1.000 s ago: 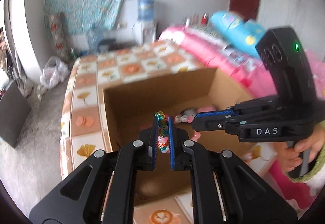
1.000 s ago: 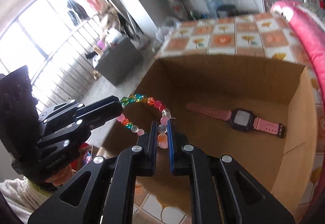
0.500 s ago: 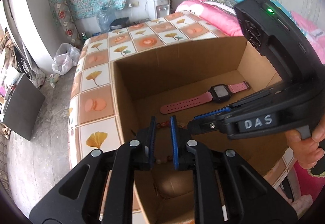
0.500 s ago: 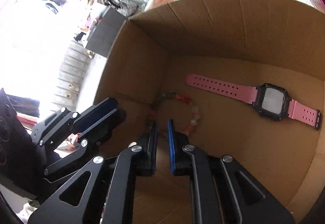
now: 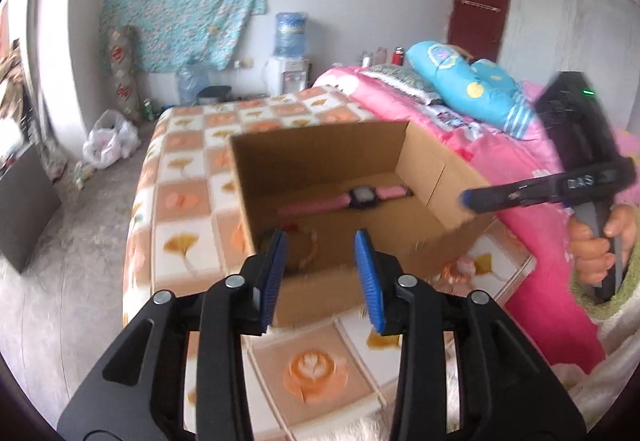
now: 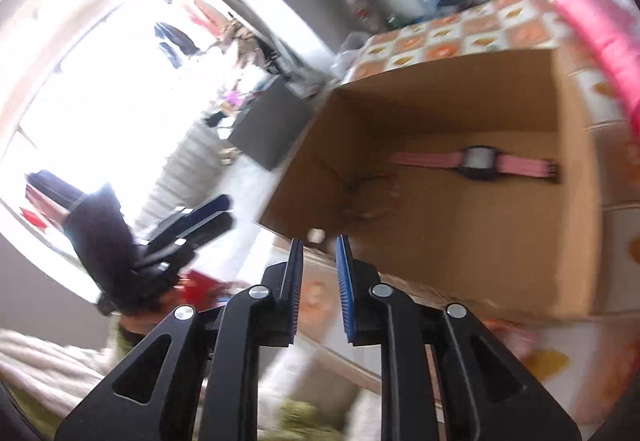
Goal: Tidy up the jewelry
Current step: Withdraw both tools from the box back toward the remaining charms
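An open cardboard box [image 5: 436, 177] [image 6: 576, 201] stands on the patterned table. A pink watch [image 5: 360, 198] [image 6: 480, 160] lies flat on its floor. A beaded bracelet [image 5: 308, 241] [image 6: 368, 197] lies blurred on the box floor near the left corner. My left gripper [image 5: 322, 261] is open and empty, outside and above the box's near wall. My right gripper [image 6: 318, 261] is open and empty, just outside the box's near edge; it also shows in the left wrist view [image 5: 472, 199], off the box's right wall.
The table [image 5: 180, 201] has a tiled orange and white cover. A pink bed with a blue pillow [image 5: 472, 89] runs along the right. A water dispenser [image 5: 288, 69] and a plastic bag [image 5: 108, 141] stand on the floor beyond. A bright window [image 6: 100, 101] is to the left.
Both grippers let go of the bracelet, which now lies in the box. Both have opened and pulled back out of the box.
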A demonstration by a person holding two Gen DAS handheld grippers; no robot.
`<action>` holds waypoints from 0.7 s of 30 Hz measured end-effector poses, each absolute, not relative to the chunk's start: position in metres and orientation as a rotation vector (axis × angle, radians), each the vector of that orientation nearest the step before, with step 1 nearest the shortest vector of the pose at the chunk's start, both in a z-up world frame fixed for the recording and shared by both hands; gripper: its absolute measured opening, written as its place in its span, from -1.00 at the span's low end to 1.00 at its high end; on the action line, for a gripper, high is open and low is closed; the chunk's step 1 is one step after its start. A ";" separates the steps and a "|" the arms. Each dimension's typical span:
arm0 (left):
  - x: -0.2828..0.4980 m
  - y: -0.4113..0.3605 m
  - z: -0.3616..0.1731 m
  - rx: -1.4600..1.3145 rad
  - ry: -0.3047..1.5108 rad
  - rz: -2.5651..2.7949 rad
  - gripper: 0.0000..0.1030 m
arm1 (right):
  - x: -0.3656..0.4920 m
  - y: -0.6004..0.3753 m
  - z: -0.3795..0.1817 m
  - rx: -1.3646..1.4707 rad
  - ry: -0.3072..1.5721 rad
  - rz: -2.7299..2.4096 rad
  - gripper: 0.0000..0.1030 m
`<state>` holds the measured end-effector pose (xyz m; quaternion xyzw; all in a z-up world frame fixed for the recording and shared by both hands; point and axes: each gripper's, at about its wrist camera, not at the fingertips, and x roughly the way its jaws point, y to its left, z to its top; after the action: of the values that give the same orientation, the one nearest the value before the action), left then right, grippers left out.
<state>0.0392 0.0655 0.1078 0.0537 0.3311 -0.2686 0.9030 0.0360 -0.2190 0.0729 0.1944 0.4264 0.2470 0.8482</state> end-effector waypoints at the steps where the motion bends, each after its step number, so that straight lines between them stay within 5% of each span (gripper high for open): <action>1: 0.037 0.069 0.102 0.094 0.703 -0.539 -0.26 | 0.028 -0.223 0.072 0.402 0.891 0.482 -0.31; 6: 0.046 0.090 0.090 -0.087 0.762 -0.492 0.20 | 0.007 -0.270 0.072 0.546 0.776 0.292 0.19; 10: 0.076 0.102 0.082 -0.243 0.814 -0.472 0.38 | 0.020 -0.319 0.054 0.632 0.775 0.156 0.20; 21: 0.123 0.080 0.044 -0.398 1.008 -0.447 0.43 | 0.089 -0.315 0.008 0.689 0.992 0.179 0.22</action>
<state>0.1232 0.0803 0.0438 -0.1876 0.4758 -0.2108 0.8330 0.0886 -0.3148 0.0081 0.3233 0.4656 0.0838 0.8196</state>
